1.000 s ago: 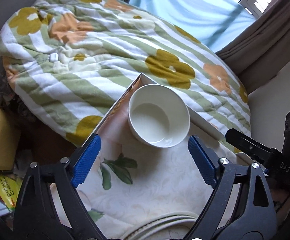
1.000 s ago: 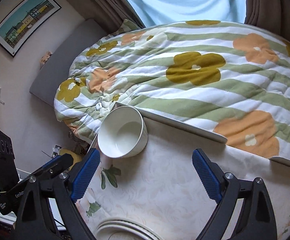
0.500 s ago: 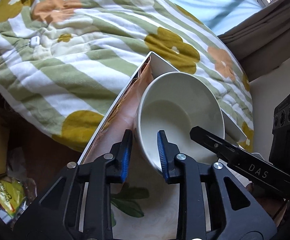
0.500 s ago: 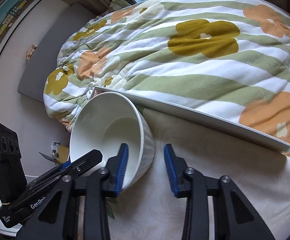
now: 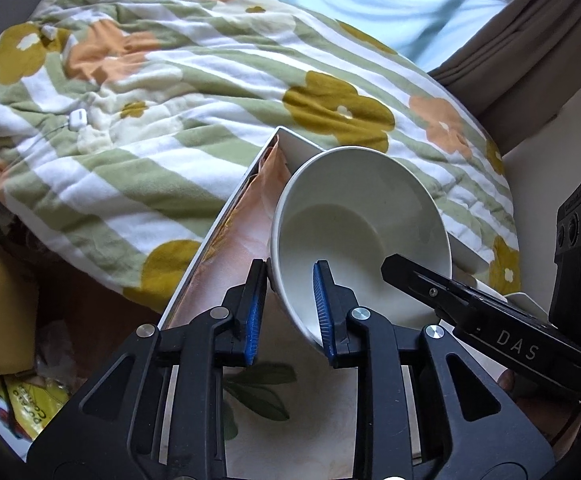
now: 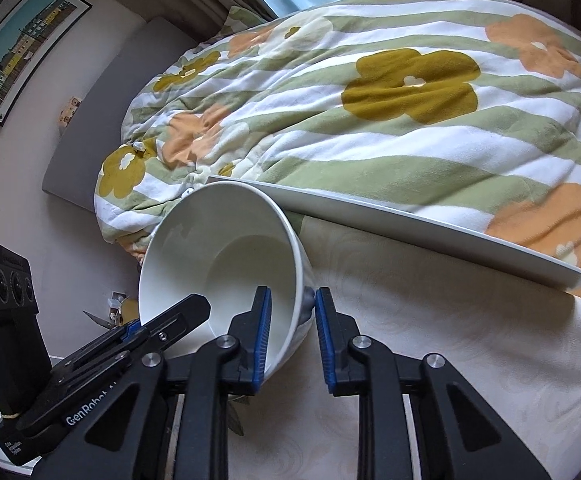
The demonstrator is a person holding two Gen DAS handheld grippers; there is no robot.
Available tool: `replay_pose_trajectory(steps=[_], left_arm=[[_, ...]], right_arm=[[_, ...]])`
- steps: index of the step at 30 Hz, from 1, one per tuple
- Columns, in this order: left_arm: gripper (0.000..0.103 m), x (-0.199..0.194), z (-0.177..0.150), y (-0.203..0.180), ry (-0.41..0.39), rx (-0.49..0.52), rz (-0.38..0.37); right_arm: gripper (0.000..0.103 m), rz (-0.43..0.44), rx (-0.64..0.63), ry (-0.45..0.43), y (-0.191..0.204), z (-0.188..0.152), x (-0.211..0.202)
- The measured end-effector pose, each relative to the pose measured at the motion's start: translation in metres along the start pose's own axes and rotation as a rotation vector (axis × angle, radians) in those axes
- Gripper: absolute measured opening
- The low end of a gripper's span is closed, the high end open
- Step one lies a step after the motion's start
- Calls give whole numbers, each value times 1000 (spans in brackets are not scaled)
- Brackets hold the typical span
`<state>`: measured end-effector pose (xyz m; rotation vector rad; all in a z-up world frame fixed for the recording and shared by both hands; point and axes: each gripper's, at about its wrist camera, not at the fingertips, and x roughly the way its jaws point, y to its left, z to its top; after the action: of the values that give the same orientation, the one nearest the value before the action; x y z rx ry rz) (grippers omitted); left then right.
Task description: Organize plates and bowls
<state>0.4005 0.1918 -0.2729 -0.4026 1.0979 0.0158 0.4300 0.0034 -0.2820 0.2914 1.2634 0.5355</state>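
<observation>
Left wrist view: one round white ceramic bowl point(image 5: 360, 236), both grippers point(image 5: 288, 312) point(image 6: 292, 336) clamping its rim; floral quilt point(image 5: 170, 128) behind.

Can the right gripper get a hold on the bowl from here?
Probably yes: the right gripper already straddles the bowl wall, one jaw inside and one outside, apparently pinching it. The left gripper grips the opposite side, clear of it.

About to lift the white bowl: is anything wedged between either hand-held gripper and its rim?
No. The left hand-held gripper and right hand-held gripper each straddle the white bowl wall directly, on opposite sides of the rim; nothing visible intervenes.
</observation>
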Motion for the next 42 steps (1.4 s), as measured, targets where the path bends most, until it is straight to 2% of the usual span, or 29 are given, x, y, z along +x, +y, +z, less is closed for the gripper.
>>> replay_pose_trajectory(steps=[6, 11, 16, 23, 29, 34, 38, 42], left_arm=[[21, -49, -13, -39, -69, 53, -7], [21, -93, -41, -85, -118, 83, -22], [21, -132, -82, -140, -143, 130, -55], [21, -162, -154, -217, -148, 197, -113], [21, -169, -217, -276, -119, 251, -160], [21, -159, -264, -319, -65, 289, -194], [21, -139, -293, -340, -5, 306, -212], [21, -114, -318, -351, 56, 323, -195]], right_arm=[[21, 14, -17, -81, 5, -14, -55], [21, 19, -35, -144, 0, -36, -117], [21, 12, -19, -198, -19, -70, -183], [21, -47, 4, -265, -57, -129, -260], [21, -90, 55, -300, -99, -180, -308], [21, -137, 96, -303, -133, -215, -334], [21, -163, 132, -286, -164, -239, -341], [21, -193, 166, -238, -189, -259, -331]])
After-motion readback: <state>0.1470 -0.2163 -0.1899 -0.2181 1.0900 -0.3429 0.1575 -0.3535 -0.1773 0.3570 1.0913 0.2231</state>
